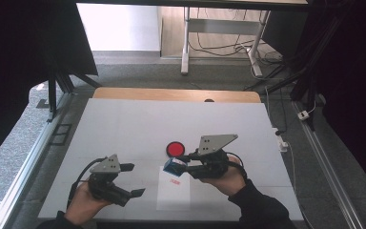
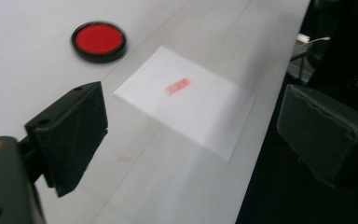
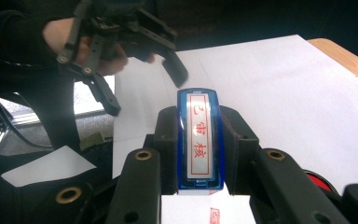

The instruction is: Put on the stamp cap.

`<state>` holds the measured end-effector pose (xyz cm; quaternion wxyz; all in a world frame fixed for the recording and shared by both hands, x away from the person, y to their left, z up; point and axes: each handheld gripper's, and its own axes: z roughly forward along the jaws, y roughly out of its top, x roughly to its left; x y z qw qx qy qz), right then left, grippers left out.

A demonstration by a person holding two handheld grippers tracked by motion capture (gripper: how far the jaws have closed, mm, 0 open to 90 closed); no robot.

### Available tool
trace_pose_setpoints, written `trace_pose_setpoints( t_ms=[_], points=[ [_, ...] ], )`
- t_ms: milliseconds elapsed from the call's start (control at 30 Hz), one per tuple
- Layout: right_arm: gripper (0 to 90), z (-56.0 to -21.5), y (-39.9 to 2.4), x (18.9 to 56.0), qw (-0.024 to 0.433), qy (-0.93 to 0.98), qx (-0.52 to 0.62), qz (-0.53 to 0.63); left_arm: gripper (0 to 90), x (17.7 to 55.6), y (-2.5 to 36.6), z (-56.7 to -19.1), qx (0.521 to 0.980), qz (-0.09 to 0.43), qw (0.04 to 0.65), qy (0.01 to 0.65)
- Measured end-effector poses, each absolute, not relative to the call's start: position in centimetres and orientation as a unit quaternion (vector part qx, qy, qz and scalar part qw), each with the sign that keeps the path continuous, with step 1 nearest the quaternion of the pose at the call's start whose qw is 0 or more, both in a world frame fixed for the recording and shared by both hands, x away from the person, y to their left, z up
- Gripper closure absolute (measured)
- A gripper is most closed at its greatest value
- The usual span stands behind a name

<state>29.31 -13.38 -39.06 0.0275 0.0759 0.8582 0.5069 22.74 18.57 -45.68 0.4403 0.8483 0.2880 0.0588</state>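
Two grippers: right gripper (image 1: 180, 166) jaws clamp a blue stamp (image 3: 199, 140); left gripper (image 1: 134, 180) jaws apart, empty, beside the stamped paper (image 1: 173, 191).

Black grippers (image 1: 132, 179), grey triangular plates, black sleeves (image 1: 259, 205).

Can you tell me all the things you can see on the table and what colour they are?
stamp: one, blue with a white label and red characters, clamped in the right gripper above the paper
paper sheet: one, white with a red stamp mark, near the table's front edge
ink pad: one, round, red in a black case, just beyond the paper
table: one, white top
left gripper: one, black, fingers wide apart, nothing between them
right gripper: one, black, fingers shut on the stamp
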Motion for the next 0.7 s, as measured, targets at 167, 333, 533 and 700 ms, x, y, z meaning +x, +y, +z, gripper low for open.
trace_pose_setpoints(
  t_ms=[167, 333, 533, 700],
  points=[
    [71.4, -39.2, -13.5, 29.5, 0.031, 0.86, 0.086, 0.502, 5.4, 21.7, 20.1, -46.1, 0.841, 0.07, 0.428, 0.323],
    [71.4, -39.4, -13.6, 29.7, 0.036, 0.862, 0.096, 0.496, 2.6, 20.8, 21.5, -46.5, 0.828, 0.079, 0.429, 0.354],
    [71.4, -39.7, -13.8, 30.2, 0.041, 0.863, 0.106, 0.492, 0.8, 20.0, 22.6, -46.9, 0.818, 0.088, 0.425, 0.378],
    [71.4, -39.9, -14.2, 30.5, 0.049, 0.865, 0.116, 0.486, 0.2, 19.4, 23.3, -47.1, 0.813, 0.093, 0.421, 0.391]
  ],
)
